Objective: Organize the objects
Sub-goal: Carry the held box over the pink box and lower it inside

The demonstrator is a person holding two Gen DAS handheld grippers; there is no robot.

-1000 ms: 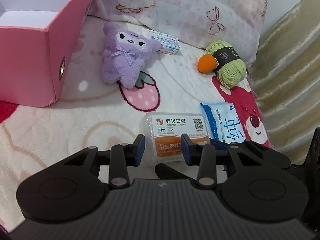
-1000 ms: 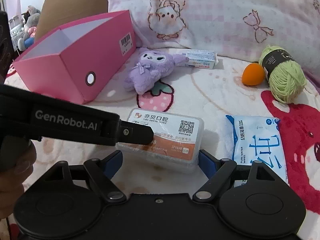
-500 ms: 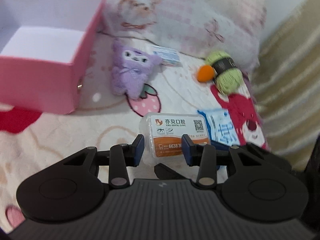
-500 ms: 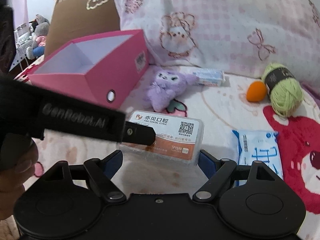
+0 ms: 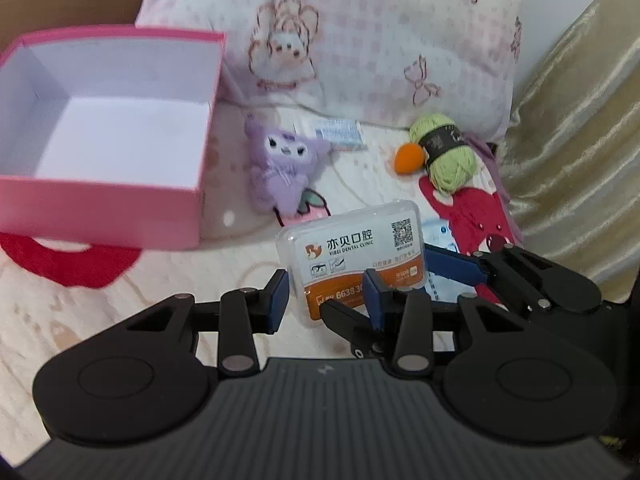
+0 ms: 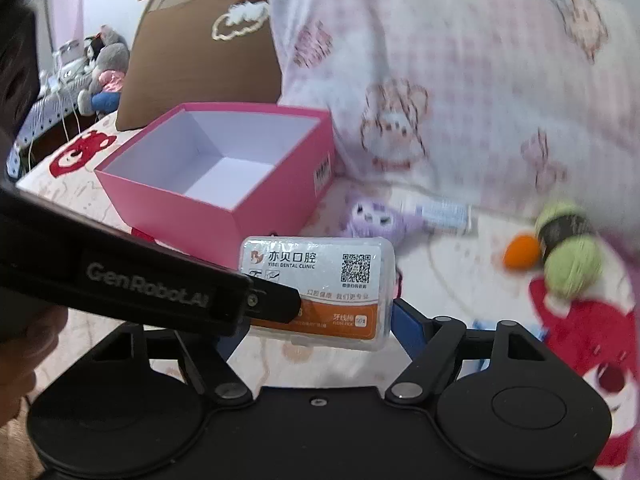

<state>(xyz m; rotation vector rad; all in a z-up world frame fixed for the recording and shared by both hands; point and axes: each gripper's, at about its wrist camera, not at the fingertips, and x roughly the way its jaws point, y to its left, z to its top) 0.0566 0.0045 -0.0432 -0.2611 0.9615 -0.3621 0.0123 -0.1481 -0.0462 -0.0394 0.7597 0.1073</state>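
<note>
Now that both claws have lifted the floss case [image 5: 352,256] off the bed [image 5: 120,300], it hangs in the air just beside the empty pink box [image 5: 108,140]. Left claw [image 5: 326,294] pinches its short sides; right claw [image 6: 316,320], wider, is closing across its length. Plush [image 5: 280,168] and yarn [image 5: 450,156] remain on the bed. Likely next: into the box.
</note>
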